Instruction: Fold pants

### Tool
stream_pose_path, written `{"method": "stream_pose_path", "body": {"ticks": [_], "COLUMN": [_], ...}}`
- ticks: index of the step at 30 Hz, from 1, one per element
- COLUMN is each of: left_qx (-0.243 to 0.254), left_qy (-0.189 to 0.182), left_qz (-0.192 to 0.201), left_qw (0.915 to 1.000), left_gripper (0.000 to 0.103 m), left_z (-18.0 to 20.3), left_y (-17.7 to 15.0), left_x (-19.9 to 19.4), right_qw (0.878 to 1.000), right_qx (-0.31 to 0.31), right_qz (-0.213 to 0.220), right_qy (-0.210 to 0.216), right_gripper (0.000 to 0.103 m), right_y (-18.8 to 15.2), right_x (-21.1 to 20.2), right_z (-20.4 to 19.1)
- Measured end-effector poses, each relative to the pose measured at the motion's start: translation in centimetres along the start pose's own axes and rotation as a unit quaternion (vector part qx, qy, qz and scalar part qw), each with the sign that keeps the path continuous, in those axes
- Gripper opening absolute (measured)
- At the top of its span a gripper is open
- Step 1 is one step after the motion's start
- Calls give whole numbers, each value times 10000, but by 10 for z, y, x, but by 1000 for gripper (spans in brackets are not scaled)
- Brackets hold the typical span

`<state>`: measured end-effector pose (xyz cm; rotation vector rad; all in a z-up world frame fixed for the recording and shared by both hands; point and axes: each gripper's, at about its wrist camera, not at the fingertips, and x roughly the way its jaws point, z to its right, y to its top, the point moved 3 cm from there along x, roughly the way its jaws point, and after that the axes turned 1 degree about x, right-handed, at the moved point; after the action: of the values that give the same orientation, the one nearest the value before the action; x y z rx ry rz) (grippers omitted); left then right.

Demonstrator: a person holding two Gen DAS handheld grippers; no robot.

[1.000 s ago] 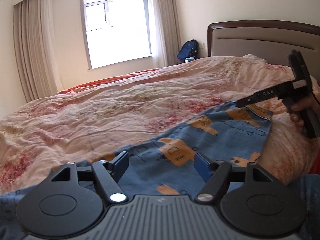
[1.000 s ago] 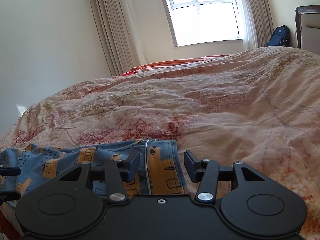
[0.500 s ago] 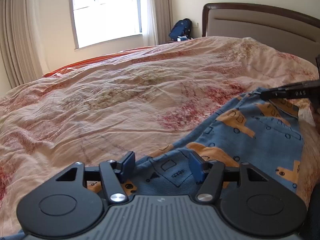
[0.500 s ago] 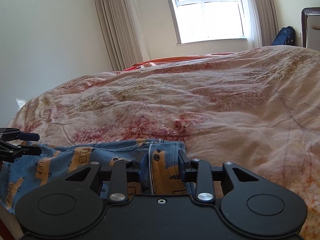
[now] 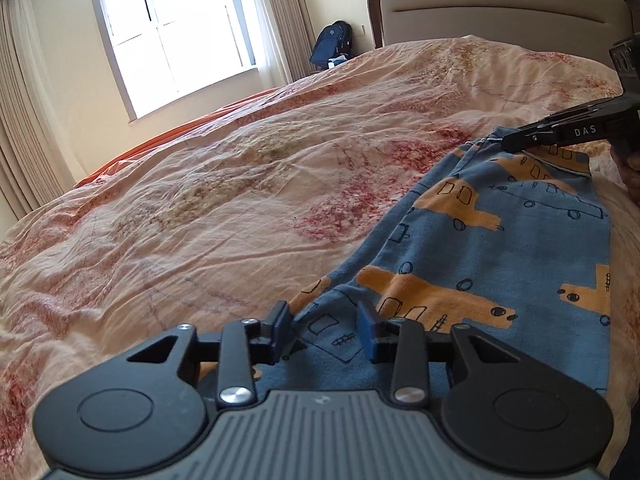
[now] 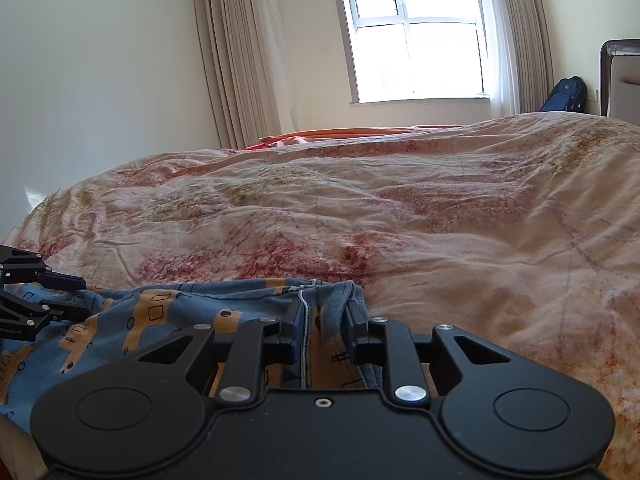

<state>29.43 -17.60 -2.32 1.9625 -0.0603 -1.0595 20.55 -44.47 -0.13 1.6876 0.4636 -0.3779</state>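
Observation:
Blue pants [image 5: 500,248] with orange vehicle prints lie flat along the near edge of a bed. My left gripper [image 5: 323,320] sits over one end of them, its jaws closing, with a fold of cloth caught between the blue pads. At the other end my right gripper [image 6: 324,320] pinches the bunched waistband beside the white drawstring [image 6: 304,320], and its jaws are still closing a little. The right gripper [image 5: 520,140] also shows at the far right of the left wrist view. The left gripper [image 6: 76,296] appears at the left edge of the right wrist view, over the pants [image 6: 140,320].
A rumpled floral quilt [image 5: 200,200] covers the whole bed beyond the pants. A padded headboard [image 5: 480,8] stands at the right, a blue backpack [image 5: 332,44] by the wall, and a bright window [image 6: 416,40] with curtains behind. A hand [image 5: 630,168] holds the right gripper.
My left gripper moved along the pants toward their end and its jaws narrowed onto the cloth. The right gripper's jaws closed in on the waistband, bunching it; that hand barely moved.

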Motion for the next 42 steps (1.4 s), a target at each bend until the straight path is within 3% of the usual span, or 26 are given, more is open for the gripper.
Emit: {"method": "stream_pose_path", "body": {"ticks": [2, 3, 7, 12, 16, 19, 22, 24, 26, 30, 32, 35, 38, 42], "left_qx": [56, 74, 220, 193, 104, -9, 38, 114, 91, -73, -147, -304, -458, -823], "left_qy": [130, 135, 326, 596, 647, 599, 730, 881, 1072, 1453, 1638, 1966, 2317, 2800], "left_qz": [-57, -59, 171, 424, 185, 90, 229, 287, 394, 616, 687, 700, 700, 644], "left_qw": [9999, 9999, 9991, 9971, 9977, 9982, 9971, 9956, 9934, 9874, 9840, 9775, 9692, 9543], "left_gripper": [7, 4, 2, 1, 2, 4, 15, 52, 75, 98, 100, 102, 102, 103], "left_z": [1, 2, 7, 7, 6, 5, 7, 9, 9, 6, 5, 0, -9, -28], "left_y": [1, 2, 4, 11, 12, 7, 4, 5, 7, 6, 2, -9, -26, -58], "left_x": [0, 0, -11, -20, -6, 4, -4, -12, -24, -55, -74, -106, -143, -197], "right_qw": [10000, 10000, 9997, 9980, 9976, 9988, 9990, 9989, 9985, 9978, 9980, 9972, 9923, 9906], "right_qx": [-38, -44, -130, -318, -406, -331, -273, -204, -234, -327, -352, -507, -618, -396], "right_qz": [18, 37, 176, 516, 495, 211, 98, 195, 276, 368, 314, 53, -296, -300], "right_qy": [-26, -42, -94, -175, -254, -309, -354, -376, -419, -442, -420, -551, -1032, -1275], "right_gripper": [23, 23, 15, 13, 13, 14, 26, 37, 58, 83, 97, 99, 102, 102], "right_y": [0, 0, 1, 13, 19, 15, 10, 10, 11, 5, -3, -22, -38, -35], "right_x": [0, -1, -6, -13, -4, 12, 19, 11, 2, -22, -30, -36, -32, -45], "right_z": [-1, -1, -5, -12, -14, -10, -6, -4, -4, -12, -16, -22, -22, -26]}}
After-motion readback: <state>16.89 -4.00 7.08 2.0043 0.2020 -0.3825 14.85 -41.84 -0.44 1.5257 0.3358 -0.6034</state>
